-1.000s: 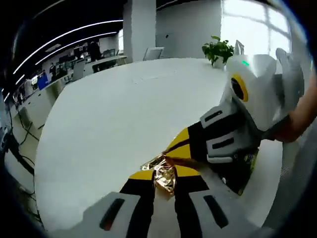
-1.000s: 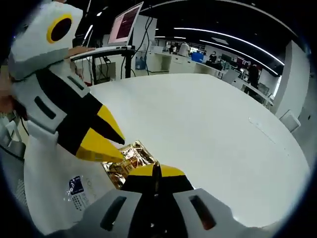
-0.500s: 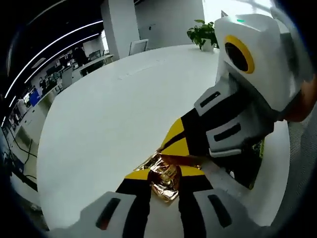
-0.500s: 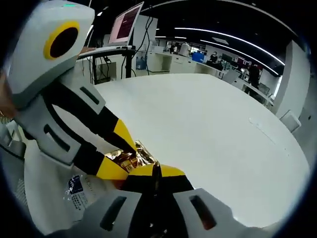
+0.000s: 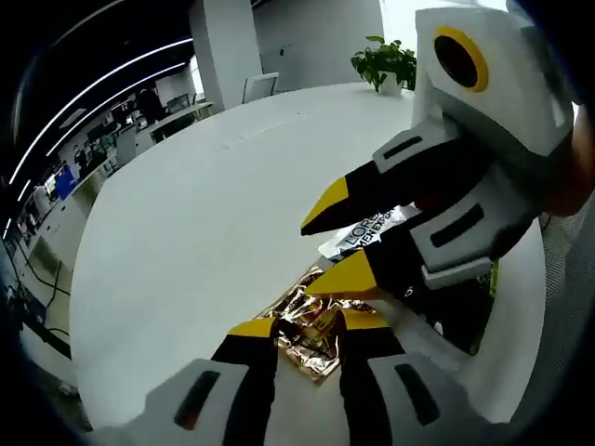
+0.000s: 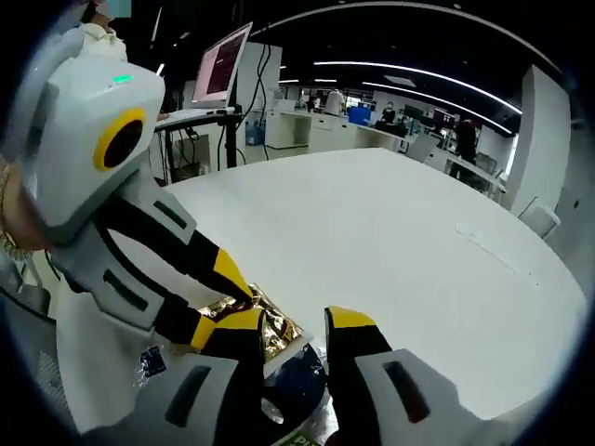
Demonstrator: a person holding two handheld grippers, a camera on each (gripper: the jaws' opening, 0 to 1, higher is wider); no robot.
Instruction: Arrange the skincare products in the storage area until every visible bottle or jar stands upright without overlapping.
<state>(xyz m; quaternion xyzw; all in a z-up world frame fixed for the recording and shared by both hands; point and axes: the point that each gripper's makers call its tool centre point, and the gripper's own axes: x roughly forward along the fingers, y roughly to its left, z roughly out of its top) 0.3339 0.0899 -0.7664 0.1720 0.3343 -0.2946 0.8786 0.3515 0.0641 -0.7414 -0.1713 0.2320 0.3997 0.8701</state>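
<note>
My right gripper (image 6: 293, 325) has just opened and let go of the gold packet (image 5: 311, 330), which my left gripper (image 5: 307, 327) still clamps, so upright placing remains undone.

open-plan office | desks (image 6: 307, 125), monitor (image 6: 221, 65), ceiling light strips (image 6: 418, 74), potted plant (image 5: 386, 65)

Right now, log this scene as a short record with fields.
surface: white table
item: crumpled gold foil packet, lying flat
left gripper: jaws closed on the gold foil packet
right gripper: jaws apart, above a dark package
upright bottles or jars: none visible
background: potted plant at the far table edge; monitor on a stand
</note>
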